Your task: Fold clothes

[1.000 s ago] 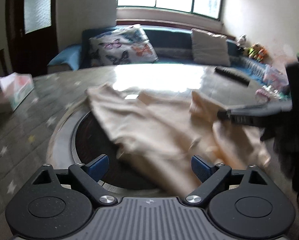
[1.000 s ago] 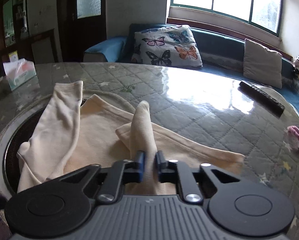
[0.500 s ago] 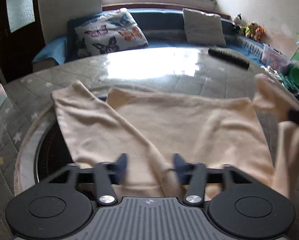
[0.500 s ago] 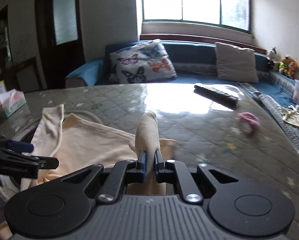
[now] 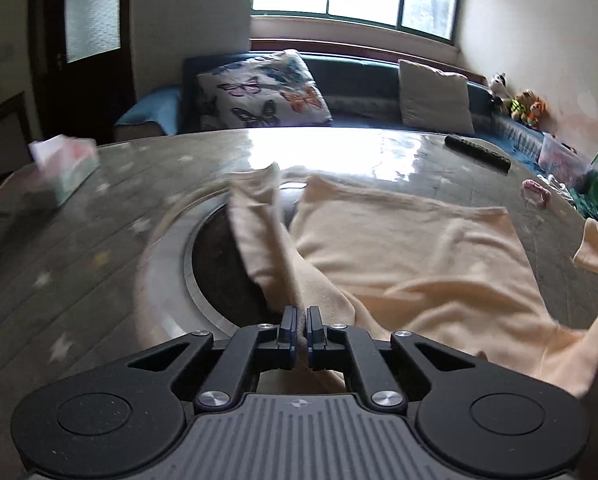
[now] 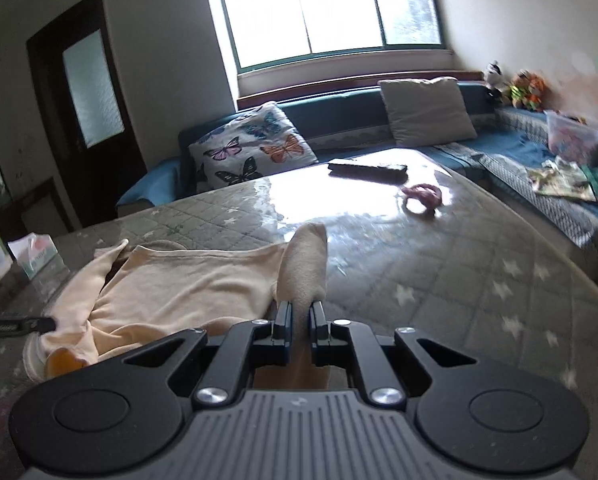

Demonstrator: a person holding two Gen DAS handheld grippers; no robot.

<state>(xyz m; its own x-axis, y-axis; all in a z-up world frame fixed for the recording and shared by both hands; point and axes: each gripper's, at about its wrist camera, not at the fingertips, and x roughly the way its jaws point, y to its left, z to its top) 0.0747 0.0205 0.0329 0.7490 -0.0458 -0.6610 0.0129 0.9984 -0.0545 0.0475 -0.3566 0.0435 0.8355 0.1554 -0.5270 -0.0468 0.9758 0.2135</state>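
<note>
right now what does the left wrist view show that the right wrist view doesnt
Only the left wrist view shows the dark round inset in the table, with a sleeve draped across it, and the left gripper shut on cloth.

Only the right wrist view shows the right gripper shut on a raised fold, and the patterned cloth on the sofa.

Both show the cream garment, tissue box, remote, pink item and butterfly cushion.

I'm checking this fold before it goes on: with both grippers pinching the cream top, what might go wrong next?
1. The left gripper holds only a thin bunch of the cream top; it may slip free.
2. The free sleeve lies over the table's round recess and could sag or drag.
3. The right gripper could sweep fabric toward the pink hair tie.
</note>
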